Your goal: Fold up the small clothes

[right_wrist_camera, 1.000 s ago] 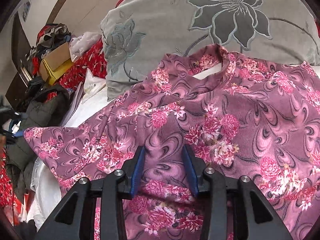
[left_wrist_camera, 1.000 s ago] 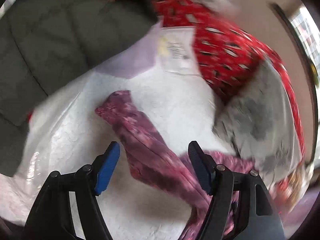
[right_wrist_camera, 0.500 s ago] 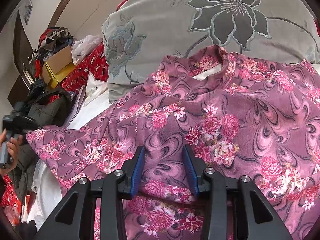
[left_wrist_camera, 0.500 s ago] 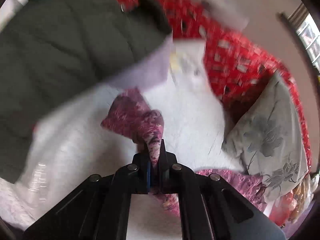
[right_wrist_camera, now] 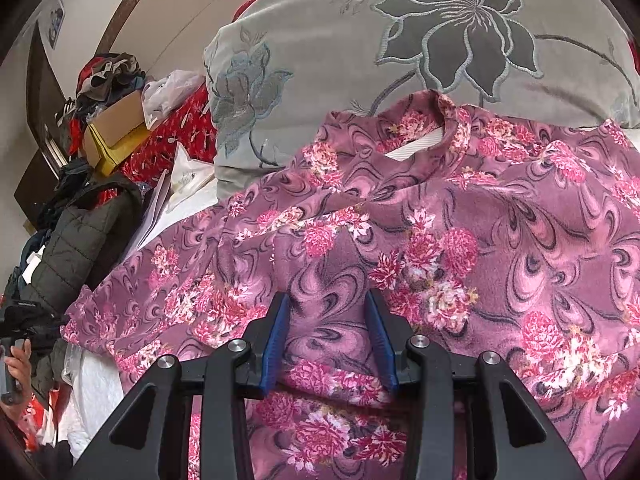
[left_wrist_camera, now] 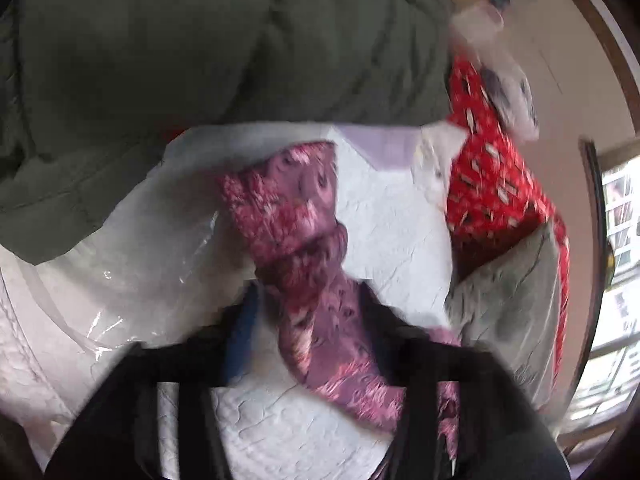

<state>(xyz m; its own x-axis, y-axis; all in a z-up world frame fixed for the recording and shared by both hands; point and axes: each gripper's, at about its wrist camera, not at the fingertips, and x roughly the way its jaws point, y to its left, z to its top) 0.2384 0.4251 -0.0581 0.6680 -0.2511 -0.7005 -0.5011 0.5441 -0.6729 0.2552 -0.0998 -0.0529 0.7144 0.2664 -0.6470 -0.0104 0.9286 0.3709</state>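
Right now my left fingers [left_wrist_camera: 256, 320] are opening around the floral top's sleeve [left_wrist_camera: 304, 240]; my right fingers [right_wrist_camera: 276, 340] pinch its body [right_wrist_camera: 440, 240] on the white bed cover [left_wrist_camera: 392, 216], grey flowered pillow [right_wrist_camera: 360, 40] and red quilt [left_wrist_camera: 492, 176] beyond.

Bright window [left_wrist_camera: 618, 248] beside plain wall [left_wrist_camera: 560, 92], cluttered bed.

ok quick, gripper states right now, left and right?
Left gripper: jaws opening, floral sleeve between them, no longer pinched.
Right gripper: partly open over the floral top, fabric bunched between the pads; grip cannot be told.
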